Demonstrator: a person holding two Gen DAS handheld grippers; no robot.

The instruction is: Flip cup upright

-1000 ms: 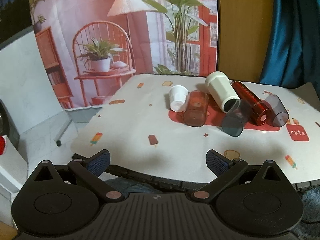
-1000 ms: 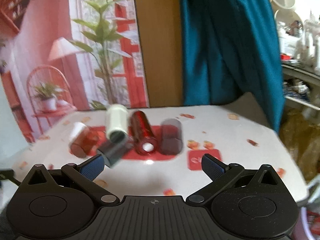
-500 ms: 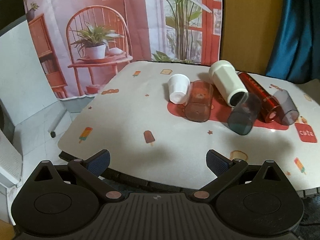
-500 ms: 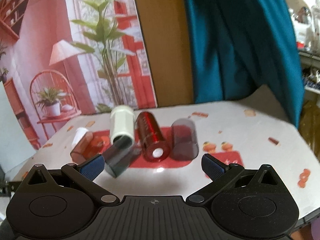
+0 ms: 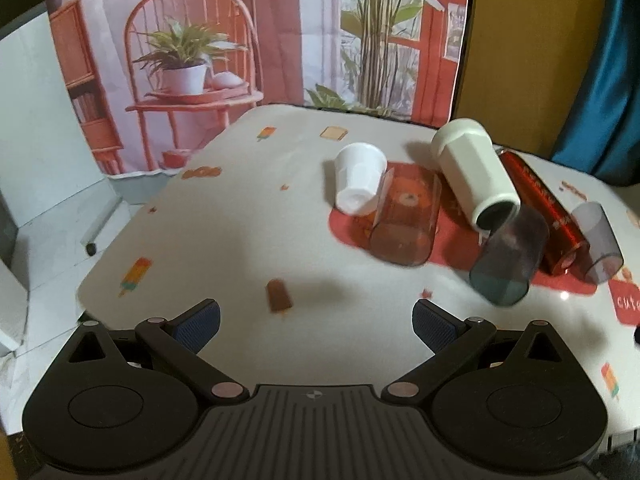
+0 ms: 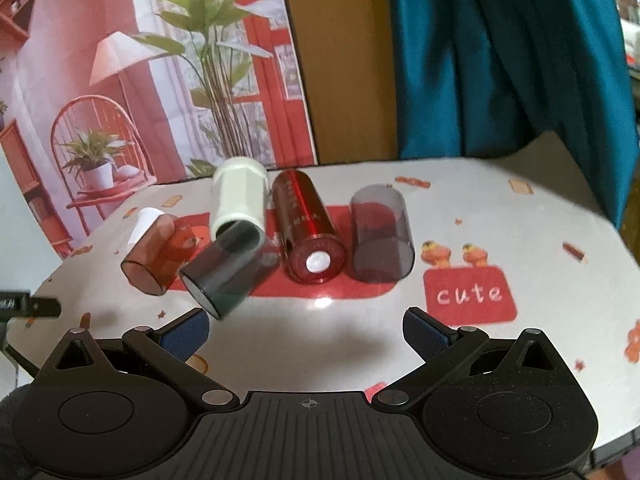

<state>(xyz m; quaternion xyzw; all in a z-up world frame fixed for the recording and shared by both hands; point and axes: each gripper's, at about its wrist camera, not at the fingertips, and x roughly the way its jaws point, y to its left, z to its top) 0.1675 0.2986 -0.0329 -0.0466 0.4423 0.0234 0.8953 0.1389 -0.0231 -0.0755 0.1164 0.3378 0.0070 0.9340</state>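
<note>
Several cups lie on their sides on the table: a small white cup (image 5: pixel 360 184), an amber clear cup (image 5: pixel 406 220), a tall cream cup (image 5: pixel 472 176), a dark smoky cup (image 5: pixel 510 260), a shiny red cup (image 5: pixel 548 216) and a grey clear cup (image 5: pixel 598 248). In the right wrist view I see the amber cup (image 6: pixel 158 254), dark cup (image 6: pixel 226 268), cream cup (image 6: pixel 240 200), red cup (image 6: pixel 308 228) and grey cup (image 6: pixel 380 236). My left gripper (image 5: pixel 316 322) is open, short of the amber cup. My right gripper (image 6: pixel 306 332) is open, just in front of the red cup.
The table (image 5: pixel 224 240) has a white cloth with ice-cream prints and a red "cute" patch (image 6: pixel 470 294). A printed backdrop (image 5: pixel 240 40) stands behind it, and a blue curtain (image 6: pixel 500 60) hangs at the right. The table's left edge drops to a pale floor (image 5: pixel 52 232).
Both grippers have moved closer to the cups, which now look larger in both views. The cups have not moved. Both grippers stay open.
</note>
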